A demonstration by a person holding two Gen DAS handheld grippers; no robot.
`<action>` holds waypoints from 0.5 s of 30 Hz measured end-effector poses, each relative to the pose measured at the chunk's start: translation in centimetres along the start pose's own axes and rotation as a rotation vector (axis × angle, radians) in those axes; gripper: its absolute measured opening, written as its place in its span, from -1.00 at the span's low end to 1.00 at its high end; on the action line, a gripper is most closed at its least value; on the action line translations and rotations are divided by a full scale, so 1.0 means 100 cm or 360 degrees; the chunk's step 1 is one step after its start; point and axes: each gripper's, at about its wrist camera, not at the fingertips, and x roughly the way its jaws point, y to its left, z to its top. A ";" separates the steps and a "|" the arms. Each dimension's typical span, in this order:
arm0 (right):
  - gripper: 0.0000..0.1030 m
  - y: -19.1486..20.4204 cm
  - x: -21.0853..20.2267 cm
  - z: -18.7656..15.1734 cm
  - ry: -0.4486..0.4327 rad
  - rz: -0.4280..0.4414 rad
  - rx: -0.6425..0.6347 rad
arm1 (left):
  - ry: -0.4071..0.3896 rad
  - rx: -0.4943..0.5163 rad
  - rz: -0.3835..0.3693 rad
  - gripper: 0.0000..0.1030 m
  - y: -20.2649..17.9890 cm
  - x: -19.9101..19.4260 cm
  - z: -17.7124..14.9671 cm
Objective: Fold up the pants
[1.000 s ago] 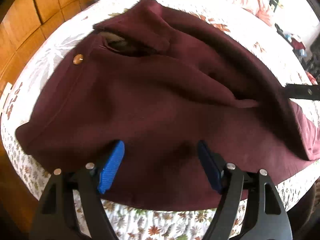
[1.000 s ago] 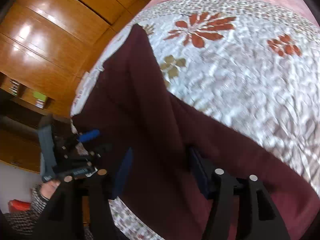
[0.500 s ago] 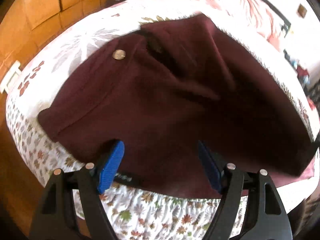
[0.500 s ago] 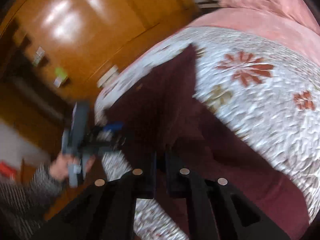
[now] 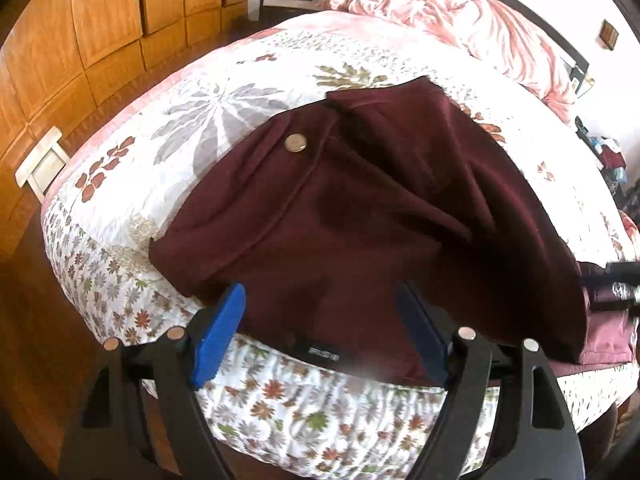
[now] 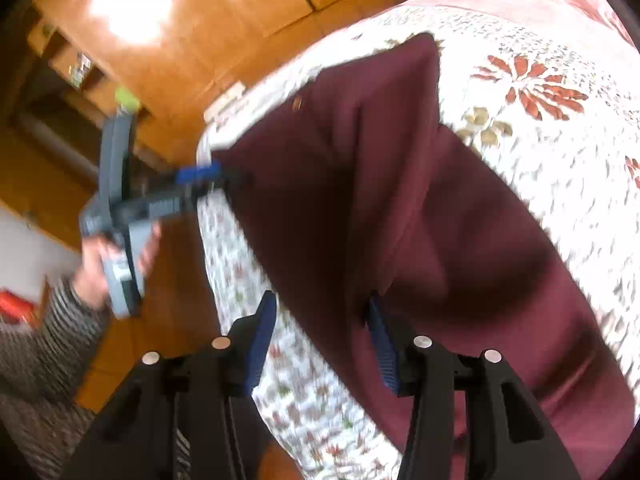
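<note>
Left wrist view: maroon pants (image 5: 360, 220) lie folded over near the foot edge of a bed (image 5: 280, 392) covered by a floral quilt (image 5: 224, 104). A metal button (image 5: 296, 143) shows on the waistband, toward the far left of the cloth. A pink blanket (image 5: 460, 12) is bunched at the head of the bed, and wooden wardrobe doors (image 5: 80, 40) stand to the left. The left tool (image 5: 320, 332) is spread wide, its blue pads (image 5: 218, 336) on either side of the near edge of the pants, gripping nothing. A dark part of the other tool pokes in at the right edge.

Right wrist view: the picture is blurred. The pants (image 6: 420, 220) run from the near edge up across the quilt (image 6: 540, 120). The right tool (image 6: 322, 344) is wide open and holds nothing; its right-hand pad (image 6: 382, 348) sits against the hanging cloth edge, though contact is unclear. The left tool (image 6: 208, 174), held in a hand (image 6: 104, 268) with a striped sleeve, points at the far corner of the pants, by the bed's side.
</note>
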 end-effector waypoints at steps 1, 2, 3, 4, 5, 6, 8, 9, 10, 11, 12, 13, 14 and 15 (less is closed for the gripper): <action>-0.08 -0.007 -0.001 0.014 -0.0019 0.0020 0.0057 | 0.0009 -0.0013 0.0002 0.52 0.003 0.000 -0.001; -0.08 -0.017 -0.001 0.027 -0.0047 0.0031 0.0127 | 0.0018 -0.0029 -0.0009 0.52 0.006 0.006 0.006; -0.08 -0.029 -0.001 0.040 -0.0058 0.0047 0.0197 | 0.0031 -0.0049 -0.0031 0.53 0.010 0.011 0.010; -0.08 -0.035 -0.002 0.049 -0.0065 0.0062 0.0246 | 0.0040 -0.0060 -0.0044 0.54 0.013 0.015 0.014; -0.08 -0.046 -0.002 0.061 -0.0092 0.0083 0.0321 | 0.0048 -0.0059 -0.0050 0.54 0.014 0.015 0.011; -0.08 -0.055 0.001 0.071 -0.0105 0.0097 0.0376 | 0.0069 -0.0048 -0.0051 0.54 0.015 0.018 0.013; -0.06 -0.074 0.010 0.090 -0.0103 0.0142 0.0501 | 0.0098 -0.0054 -0.0059 0.54 0.018 0.027 0.017; -0.06 -0.082 0.016 0.099 -0.0094 0.0162 0.0550 | 0.0102 -0.0071 -0.0079 0.54 0.020 0.028 0.018; -0.06 -0.084 0.024 0.107 -0.0088 0.0165 0.0571 | 0.0106 -0.0080 -0.0089 0.54 0.023 0.030 0.019; -0.05 -0.088 0.032 0.116 -0.0079 0.0181 0.0587 | 0.0117 -0.0089 -0.0100 0.54 0.026 0.033 0.020; -0.04 -0.092 0.040 0.123 -0.0060 0.0200 0.0604 | 0.0137 -0.0094 -0.0109 0.54 0.028 0.036 0.021; 0.03 -0.095 0.048 0.127 -0.0044 0.0209 0.0628 | 0.0155 -0.0098 -0.0115 0.54 0.030 0.040 0.021; 0.03 -0.098 0.056 0.131 -0.0027 0.0218 0.0648 | 0.0166 -0.0098 -0.0121 0.54 0.031 0.043 0.020; 0.03 -0.099 0.061 0.132 -0.0019 0.0211 0.0656 | 0.0168 -0.0088 -0.0128 0.54 0.032 0.046 0.020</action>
